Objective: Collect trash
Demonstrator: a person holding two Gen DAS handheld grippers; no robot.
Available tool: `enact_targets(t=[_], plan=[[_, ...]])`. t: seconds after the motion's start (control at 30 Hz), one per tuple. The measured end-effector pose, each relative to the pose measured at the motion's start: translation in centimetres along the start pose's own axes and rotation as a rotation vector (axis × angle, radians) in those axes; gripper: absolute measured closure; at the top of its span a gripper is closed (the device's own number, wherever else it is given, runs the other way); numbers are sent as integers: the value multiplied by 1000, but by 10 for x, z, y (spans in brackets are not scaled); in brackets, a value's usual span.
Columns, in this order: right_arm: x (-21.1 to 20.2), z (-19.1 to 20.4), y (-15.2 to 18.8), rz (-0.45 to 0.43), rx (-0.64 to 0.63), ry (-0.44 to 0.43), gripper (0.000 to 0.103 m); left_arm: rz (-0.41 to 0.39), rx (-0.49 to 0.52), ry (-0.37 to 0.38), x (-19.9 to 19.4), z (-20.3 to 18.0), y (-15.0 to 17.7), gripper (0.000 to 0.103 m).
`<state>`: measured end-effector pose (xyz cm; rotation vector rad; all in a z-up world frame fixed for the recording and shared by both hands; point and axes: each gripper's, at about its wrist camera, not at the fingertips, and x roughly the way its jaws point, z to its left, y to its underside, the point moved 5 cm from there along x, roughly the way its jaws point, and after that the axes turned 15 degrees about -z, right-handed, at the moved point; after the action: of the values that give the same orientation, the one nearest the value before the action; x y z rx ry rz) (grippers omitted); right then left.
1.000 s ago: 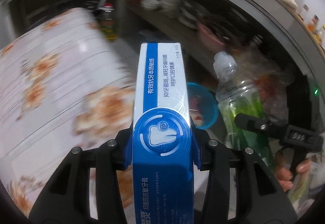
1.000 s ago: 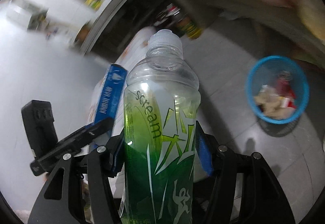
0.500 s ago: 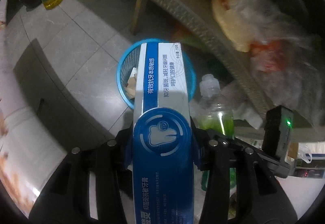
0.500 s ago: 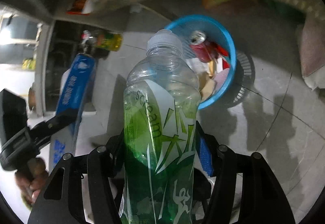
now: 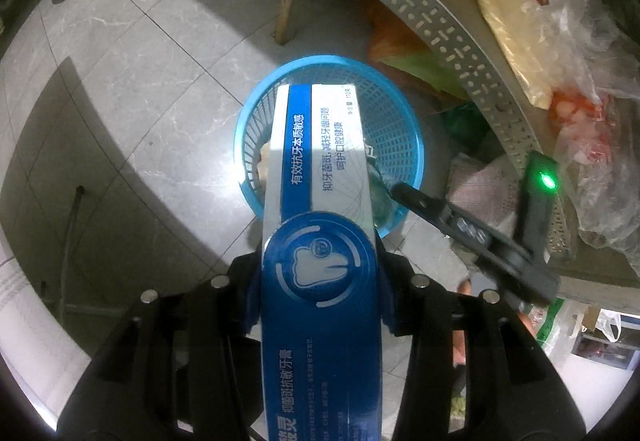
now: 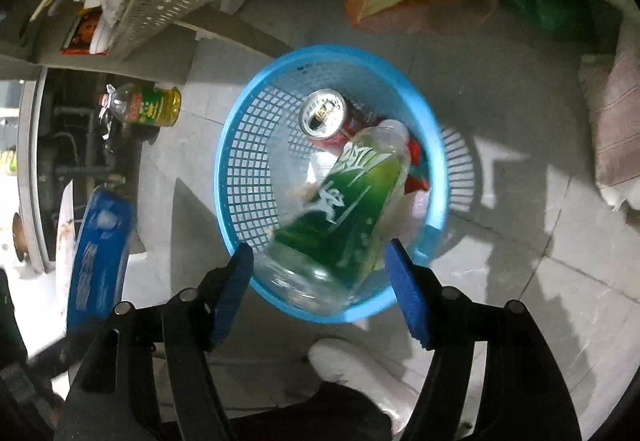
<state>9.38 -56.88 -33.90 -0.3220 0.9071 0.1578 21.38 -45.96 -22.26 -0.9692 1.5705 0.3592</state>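
Left claw (image 5: 320, 277): I had it clamped on the toothpaste box (image 5: 320, 201), above the blue basket (image 5: 256, 121).
Right claw (image 6: 322, 273): spread wide; green bottle (image 6: 344, 201) lay in the basket ahead.

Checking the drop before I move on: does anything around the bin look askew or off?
The green bottle lies tilted, neck down in the blue basket, its base at the rim beside a soda can. The toothpaste box is not yet in.

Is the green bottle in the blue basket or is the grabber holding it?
In the basket. The green bottle lies tipped inside the blue basket, and the right gripper is open, its fingers apart from it.
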Motion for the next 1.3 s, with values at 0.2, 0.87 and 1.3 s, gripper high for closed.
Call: enact_targets(t=[0.2,0.87,1.3], plan=[[-46,-4,13,-70,-71,11,36,28,-1,-3,12,-4,1,60],[-97,-17,56,-57,-97,41,36,-186,6,67,-58,-21,-20,23],[-185,57,75,-251,-405,-15,25,-486,149,60,-217,0,72,19]])
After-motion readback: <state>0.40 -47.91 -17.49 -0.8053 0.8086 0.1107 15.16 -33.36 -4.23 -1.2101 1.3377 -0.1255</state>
